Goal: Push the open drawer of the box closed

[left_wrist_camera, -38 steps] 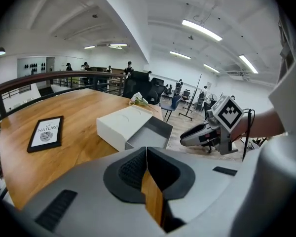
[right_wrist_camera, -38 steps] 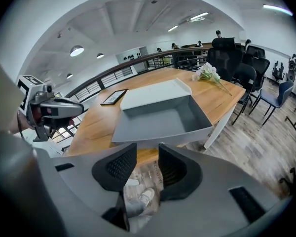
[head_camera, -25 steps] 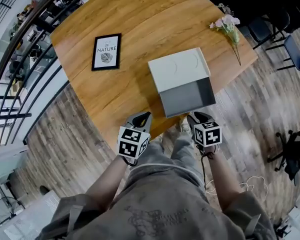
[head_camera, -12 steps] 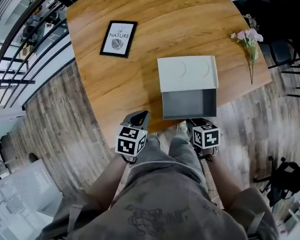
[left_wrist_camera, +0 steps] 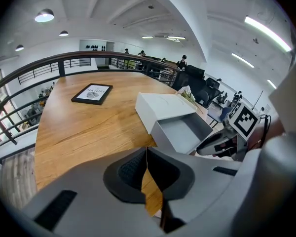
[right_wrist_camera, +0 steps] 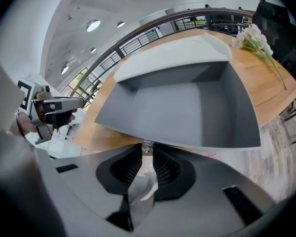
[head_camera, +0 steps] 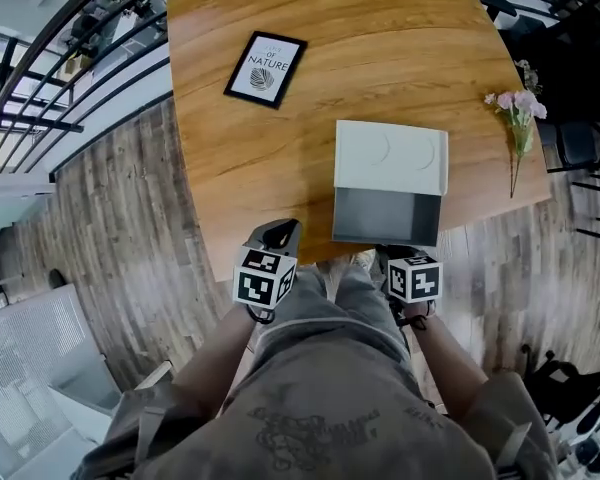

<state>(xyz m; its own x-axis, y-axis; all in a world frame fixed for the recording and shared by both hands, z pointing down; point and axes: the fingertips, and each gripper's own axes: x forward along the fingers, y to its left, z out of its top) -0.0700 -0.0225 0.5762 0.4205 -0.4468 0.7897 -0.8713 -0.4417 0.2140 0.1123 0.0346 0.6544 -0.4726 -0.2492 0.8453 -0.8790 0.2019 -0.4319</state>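
Jaws of right gripper [right_wrist_camera: 147,149] are closing to a narrow gap w/ nothing pinched, tips right by the front edge of the open drawer [right_wrist_camera: 177,112], prob. narrowing into a blunt pusher. Left gripper [left_wrist_camera: 147,154] jaws are pressed together, empty. Drawer and box [left_wrist_camera: 160,105] sit ahead-right of them on the surface [left_wrist_camera: 89,127].

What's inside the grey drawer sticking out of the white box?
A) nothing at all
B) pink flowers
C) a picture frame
A: the drawer pulled out of the white box shows only its bare grey floor, while the flowers and the picture frame lie out on the table.
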